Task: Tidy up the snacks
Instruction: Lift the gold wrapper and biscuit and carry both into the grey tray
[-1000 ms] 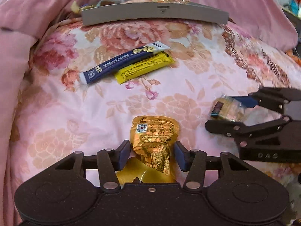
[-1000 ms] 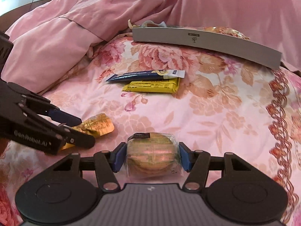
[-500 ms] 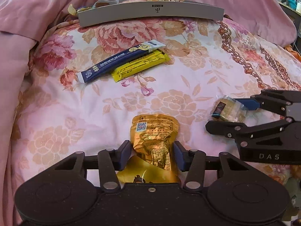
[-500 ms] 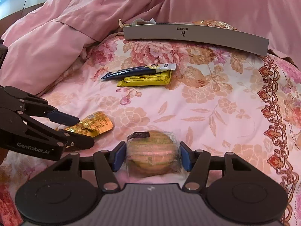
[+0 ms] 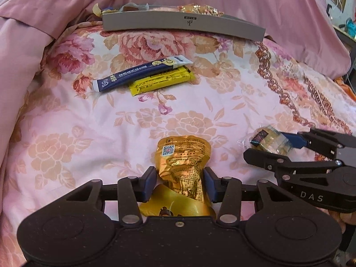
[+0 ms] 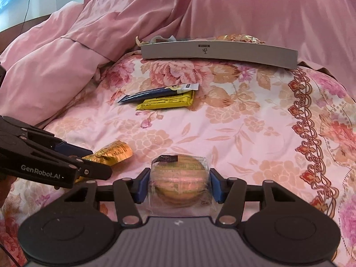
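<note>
My left gripper [image 5: 180, 183] is shut on a crumpled gold foil snack pouch [image 5: 182, 158], held just above the floral bedspread. It also shows in the right wrist view [image 6: 111, 154]. My right gripper [image 6: 178, 184] is shut on a round cake in clear wrap [image 6: 179, 181], which also shows in the left wrist view [image 5: 270, 141]. A dark blue stick pack [image 5: 142, 73] and a yellow bar [image 5: 161, 82] lie side by side farther back. A grey box [image 5: 182, 23] with snacks inside stands at the far end.
The floral bedspread [image 5: 89, 133] covers the bed. A pink quilt [image 6: 55, 66] is bunched up at the left and behind the box. The two grippers are close together, the right one [image 5: 311, 169] just right of the left.
Both grippers have lifted and pulled back slightly with their snacks; the box and stick packs now sit lower and nearer the middle of each view.
</note>
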The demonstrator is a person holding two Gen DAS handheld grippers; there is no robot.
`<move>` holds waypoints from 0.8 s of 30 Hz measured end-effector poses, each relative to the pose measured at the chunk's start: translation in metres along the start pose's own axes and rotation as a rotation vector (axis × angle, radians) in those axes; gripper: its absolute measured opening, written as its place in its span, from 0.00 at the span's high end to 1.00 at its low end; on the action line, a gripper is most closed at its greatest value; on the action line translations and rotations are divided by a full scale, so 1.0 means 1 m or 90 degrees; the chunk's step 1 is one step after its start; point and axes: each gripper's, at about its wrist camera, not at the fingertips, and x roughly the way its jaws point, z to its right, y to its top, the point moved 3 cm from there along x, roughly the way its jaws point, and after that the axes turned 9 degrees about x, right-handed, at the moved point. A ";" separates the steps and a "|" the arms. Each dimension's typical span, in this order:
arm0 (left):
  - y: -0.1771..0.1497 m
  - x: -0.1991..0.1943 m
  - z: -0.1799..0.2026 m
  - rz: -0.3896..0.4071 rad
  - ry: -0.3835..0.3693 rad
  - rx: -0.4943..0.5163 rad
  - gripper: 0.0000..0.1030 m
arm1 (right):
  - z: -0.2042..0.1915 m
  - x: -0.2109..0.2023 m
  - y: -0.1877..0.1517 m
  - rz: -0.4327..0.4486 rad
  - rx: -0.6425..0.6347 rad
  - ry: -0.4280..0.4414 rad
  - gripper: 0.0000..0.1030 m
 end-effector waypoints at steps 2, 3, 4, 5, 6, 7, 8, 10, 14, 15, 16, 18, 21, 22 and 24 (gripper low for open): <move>0.001 -0.001 0.000 0.007 0.000 -0.007 0.54 | 0.001 -0.003 -0.001 0.005 0.005 -0.001 0.43; 0.001 -0.001 0.000 0.010 0.000 -0.009 0.54 | 0.002 -0.004 -0.001 0.006 0.007 -0.001 0.43; 0.002 -0.002 0.000 0.014 0.001 -0.011 0.54 | 0.003 -0.004 -0.001 0.008 0.010 -0.002 0.43; 0.002 -0.003 0.000 0.018 0.002 -0.014 0.54 | 0.003 -0.005 -0.001 0.010 0.012 -0.002 0.43; 0.003 -0.003 -0.001 0.022 0.002 -0.019 0.54 | 0.004 -0.006 -0.001 0.012 0.013 -0.003 0.43; 0.004 -0.004 -0.001 0.025 0.001 -0.023 0.54 | 0.005 -0.007 0.000 0.015 0.013 -0.003 0.43; 0.004 -0.004 -0.001 0.030 0.002 -0.028 0.54 | 0.005 -0.007 0.001 0.018 0.012 -0.005 0.43; 0.005 -0.005 -0.003 0.037 0.007 -0.039 0.53 | 0.005 -0.009 0.004 0.023 0.009 -0.004 0.43; 0.003 -0.003 -0.007 0.042 0.019 -0.063 0.53 | 0.004 -0.010 0.005 0.027 0.005 -0.002 0.43; 0.003 -0.004 -0.008 0.044 0.020 -0.066 0.53 | 0.004 -0.009 0.004 0.024 0.007 -0.001 0.43; 0.003 -0.004 -0.008 0.047 0.021 -0.069 0.53 | 0.005 -0.008 0.003 0.021 0.010 0.000 0.43; 0.005 -0.006 -0.010 0.056 0.024 -0.072 0.53 | 0.006 -0.008 0.002 0.019 0.016 -0.001 0.43; 0.011 -0.007 -0.010 0.069 0.027 -0.077 0.53 | 0.007 -0.009 0.005 0.025 0.012 -0.002 0.43; 0.014 -0.007 -0.011 0.071 0.027 -0.080 0.53 | 0.007 -0.010 0.008 0.029 0.008 -0.002 0.43; 0.024 -0.007 -0.013 0.079 0.029 -0.085 0.53 | 0.008 -0.010 0.016 0.036 0.002 0.002 0.43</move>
